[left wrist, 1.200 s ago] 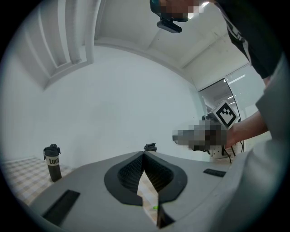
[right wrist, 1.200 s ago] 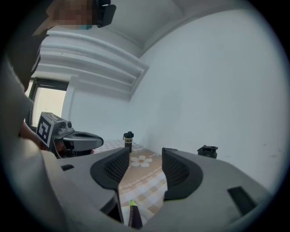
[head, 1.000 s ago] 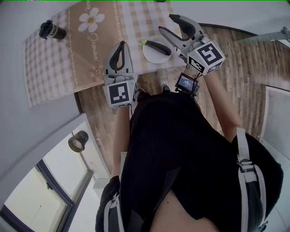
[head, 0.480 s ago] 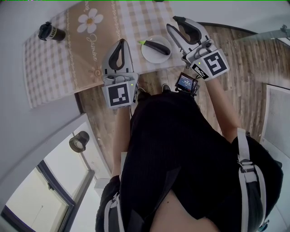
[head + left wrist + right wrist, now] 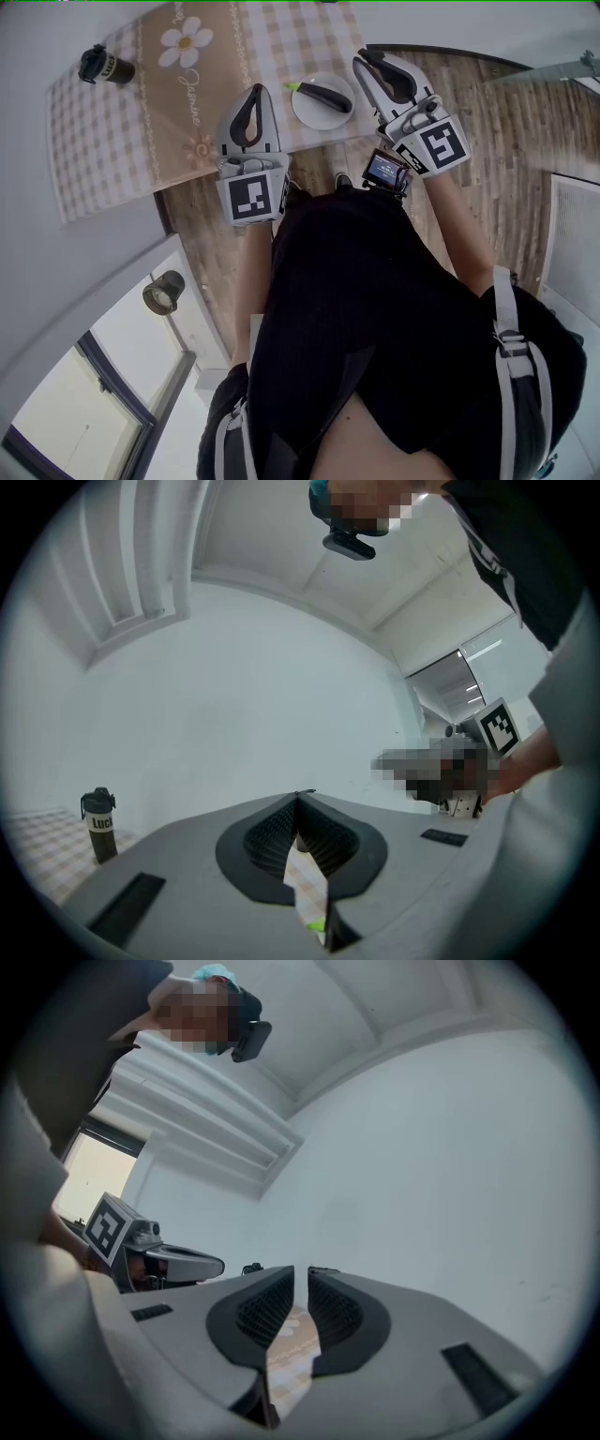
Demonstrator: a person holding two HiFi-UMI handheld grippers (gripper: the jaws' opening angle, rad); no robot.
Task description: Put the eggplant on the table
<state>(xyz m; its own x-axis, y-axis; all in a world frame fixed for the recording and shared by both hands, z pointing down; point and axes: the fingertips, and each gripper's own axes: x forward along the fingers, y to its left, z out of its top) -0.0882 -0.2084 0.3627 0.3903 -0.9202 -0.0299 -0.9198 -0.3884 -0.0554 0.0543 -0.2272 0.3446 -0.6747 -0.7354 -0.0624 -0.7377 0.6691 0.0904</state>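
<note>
Since the earlier frame, the right gripper (image 5: pixel 367 55) has been drawn off to the right of the white plate (image 5: pixel 307 111), and its jaws, then spread wide about the plate's right side, are now seen almost together. They are closing, a narrow slit is left between the ribbed pads (image 5: pixel 267 1312), and nothing is held between them. A wooden floor (image 5: pixel 506 141) is seen beneath the person, whose dark top (image 5: pixel 375 309) fills the lower half of the head view. The table is covered by a checked cloth (image 5: pixel 98 141), over which a beige runner (image 5: pixel 173 94) printed with a daisy is laid. The left gripper (image 5: pixel 255 89) is held over the runner's near end, to the left of the plate; its jaws are brought together at the tips, and nothing is clamped in them. The plate is set on the cloth near the table edge closest to the person, between the two grippers. The eggplant (image 5: pixel 325 95) is lying on that plate, dark and slender, with its green stalk turned to the left, and it is touched by neither gripper. A black bottle (image 5: pixel 105 64) is stood well apart at the far left of the cloth. A small lit screen (image 5: pixel 384 171) is seen just below the right gripper's marker cube.
</note>
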